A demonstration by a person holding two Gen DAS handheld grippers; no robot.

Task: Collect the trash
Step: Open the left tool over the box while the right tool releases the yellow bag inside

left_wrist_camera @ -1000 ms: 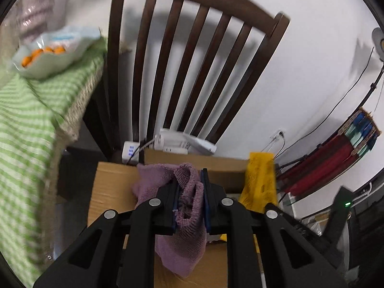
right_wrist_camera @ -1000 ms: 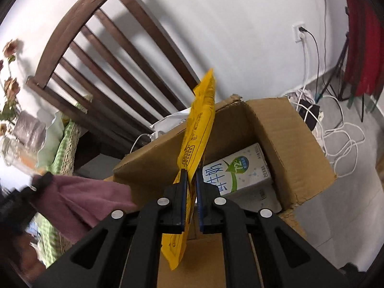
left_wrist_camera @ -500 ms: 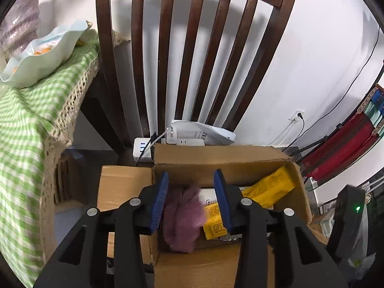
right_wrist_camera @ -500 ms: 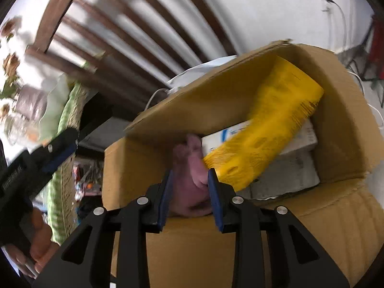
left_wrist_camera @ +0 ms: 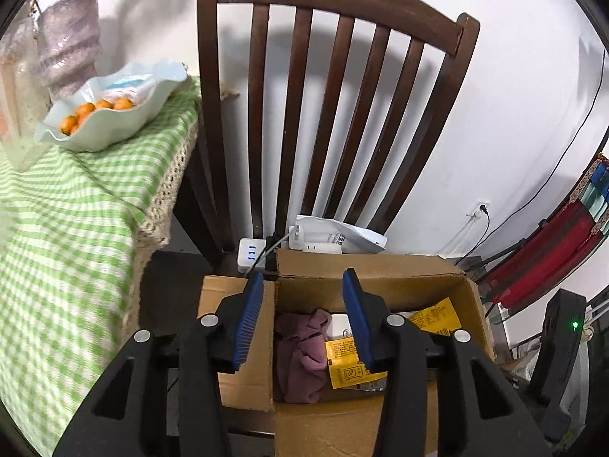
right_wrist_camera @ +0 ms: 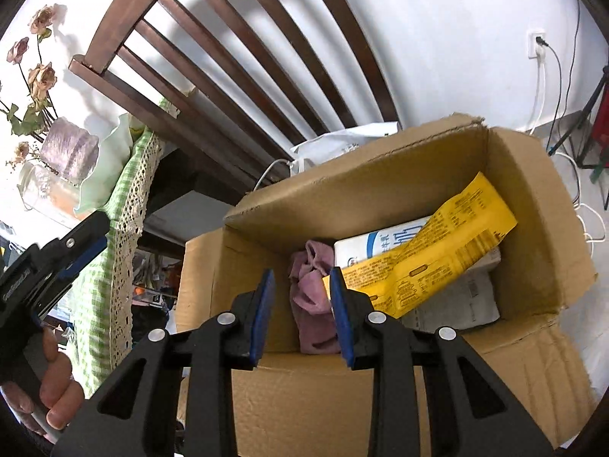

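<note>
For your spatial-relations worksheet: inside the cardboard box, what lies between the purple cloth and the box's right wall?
The yellow packet, lying slantwise over a white carton and a grey bag; the right wrist view shows it best.

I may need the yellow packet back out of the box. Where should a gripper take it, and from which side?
Grip the yellow packet at its raised flat end near the box's right wall, coming from above. It lies slanted across the milk carton, so that end stands clear; its low end sits beside the purple cloth.
</note>
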